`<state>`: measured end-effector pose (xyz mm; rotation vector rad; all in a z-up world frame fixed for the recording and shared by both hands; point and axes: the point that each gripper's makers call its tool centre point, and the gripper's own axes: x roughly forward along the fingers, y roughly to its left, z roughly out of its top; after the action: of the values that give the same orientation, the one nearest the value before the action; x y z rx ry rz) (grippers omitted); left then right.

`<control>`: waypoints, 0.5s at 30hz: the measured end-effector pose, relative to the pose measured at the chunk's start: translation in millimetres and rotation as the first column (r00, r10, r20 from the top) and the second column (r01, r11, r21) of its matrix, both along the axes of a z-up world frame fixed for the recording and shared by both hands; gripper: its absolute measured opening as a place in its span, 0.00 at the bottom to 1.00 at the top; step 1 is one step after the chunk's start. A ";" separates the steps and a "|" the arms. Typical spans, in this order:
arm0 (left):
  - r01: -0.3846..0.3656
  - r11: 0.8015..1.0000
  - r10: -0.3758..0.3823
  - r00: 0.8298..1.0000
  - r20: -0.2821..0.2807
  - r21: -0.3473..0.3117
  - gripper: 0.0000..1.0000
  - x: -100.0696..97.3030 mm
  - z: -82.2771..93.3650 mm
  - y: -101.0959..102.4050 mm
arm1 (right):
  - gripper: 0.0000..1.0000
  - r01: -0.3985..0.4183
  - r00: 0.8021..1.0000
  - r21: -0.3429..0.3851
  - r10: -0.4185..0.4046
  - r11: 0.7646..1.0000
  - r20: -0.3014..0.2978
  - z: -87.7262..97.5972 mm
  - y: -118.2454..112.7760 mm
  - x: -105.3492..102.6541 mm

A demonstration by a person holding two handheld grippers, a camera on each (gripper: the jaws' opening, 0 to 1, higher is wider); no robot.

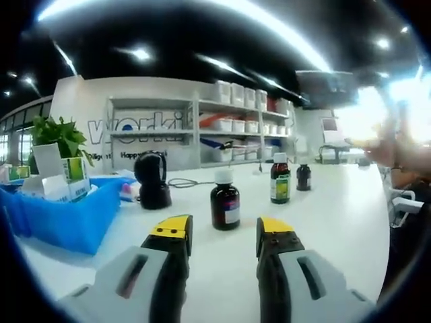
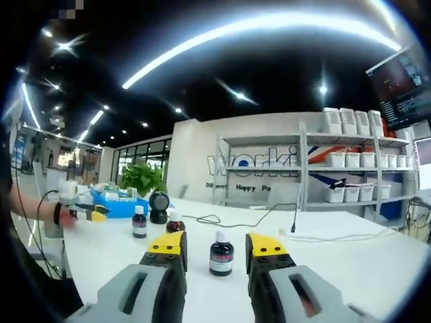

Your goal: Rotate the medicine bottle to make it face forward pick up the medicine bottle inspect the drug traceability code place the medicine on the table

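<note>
Looking along my left gripper point(image 1: 223, 237), I see its two fingers spread apart with nothing between them. A dark medicine bottle point(image 1: 225, 200) with a white cap stands upright on the white worktop point(image 1: 337, 222), just past the fingertips and lined up with the gap. I think I hold the gripper low and level here so the bottle can slide between the fingers when I go to turn it. Its label sits off to one side, so I judge it does not face forward yet.

Two more bottles, a green-label bottle point(image 1: 280, 179) and a small dark bottle point(image 1: 304, 177), stand farther back toward the far edge. A blue bin point(image 1: 67, 219) with boxes sits at the left side, and a black round device point(image 1: 152, 180) stands beside it.

My right gripper point(image 2: 215, 250) is also spread and holds nothing. From its side, a white-capped bottle point(image 2: 221, 254) stands in line with its gap. I cannot tell if it is the same one.
</note>
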<state>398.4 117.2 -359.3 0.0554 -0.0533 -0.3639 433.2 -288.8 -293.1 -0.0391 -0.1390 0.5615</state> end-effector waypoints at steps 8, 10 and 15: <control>0.045 0.998 -0.044 0.998 -0.036 0.037 0.28 -2.9 -9.2 -10.1 | 0.31 -0.013 0.999 -0.010 0.013 1.000 -0.039 -29.8 1.4 14.6; 0.044 0.998 -0.042 0.998 -0.035 0.044 0.29 -2.6 -9.2 -10.1 | 0.32 -0.014 0.998 0.000 0.014 1.000 -0.056 -36.3 1.5 18.6; 0.003 1.000 -0.004 0.999 -0.041 -0.024 0.23 -0.9 -5.9 0.5 | 0.31 -0.043 0.996 0.063 0.048 0.997 -0.082 -50.1 10.0 27.5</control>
<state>397.5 117.7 -365.3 0.0237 -0.0168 -0.3680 460.8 -278.8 -343.2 0.0469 -0.0762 0.6029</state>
